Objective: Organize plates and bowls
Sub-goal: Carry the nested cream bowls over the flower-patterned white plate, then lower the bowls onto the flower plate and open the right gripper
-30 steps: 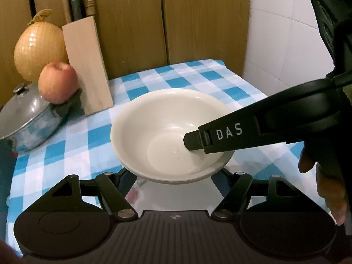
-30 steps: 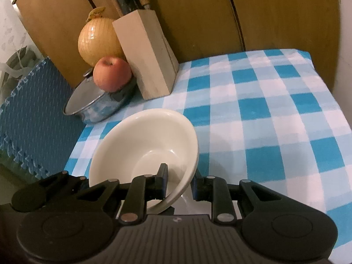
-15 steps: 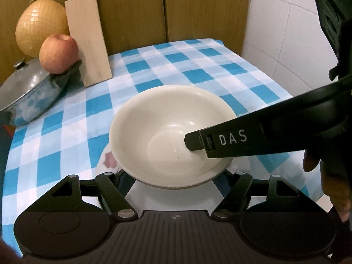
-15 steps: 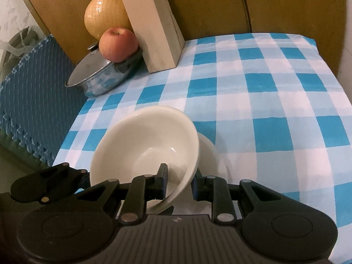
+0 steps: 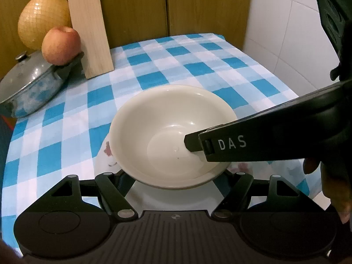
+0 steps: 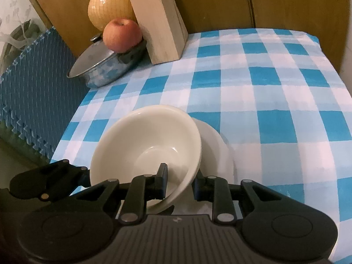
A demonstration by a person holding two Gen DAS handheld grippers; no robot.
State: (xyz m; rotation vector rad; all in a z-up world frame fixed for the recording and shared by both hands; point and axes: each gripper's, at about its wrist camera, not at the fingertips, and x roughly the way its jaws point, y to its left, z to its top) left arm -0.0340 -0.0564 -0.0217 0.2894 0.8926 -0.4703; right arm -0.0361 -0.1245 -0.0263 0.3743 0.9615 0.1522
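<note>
A cream bowl [image 5: 171, 132] hangs over a white plate [image 5: 103, 160] with red marks near the table's front edge. My right gripper [image 6: 179, 182] is shut on the bowl's [image 6: 149, 145] near rim, one finger inside and one outside; the bowl tilts left above the plate [image 6: 217, 149]. In the left wrist view the right finger [image 5: 220, 144] reaches into the bowl. My left gripper [image 5: 173, 180] is open; its fingertips are hidden under the bowl, and I cannot tell if they touch the plate.
A blue-and-white checked cloth [image 6: 275, 92] covers the table. At the back left stand a lidded steel pot [image 6: 103, 66], an apple [image 6: 122, 35] on its handle, a netted pomelo [image 6: 110, 6] and a wooden knife block [image 6: 158, 19]. A blue foam mat [image 6: 33, 83] lines the left side.
Both grippers have moved back toward the table's front edge with the bowl. The plate has come into view under the bowl. The right grip is unchanged.
</note>
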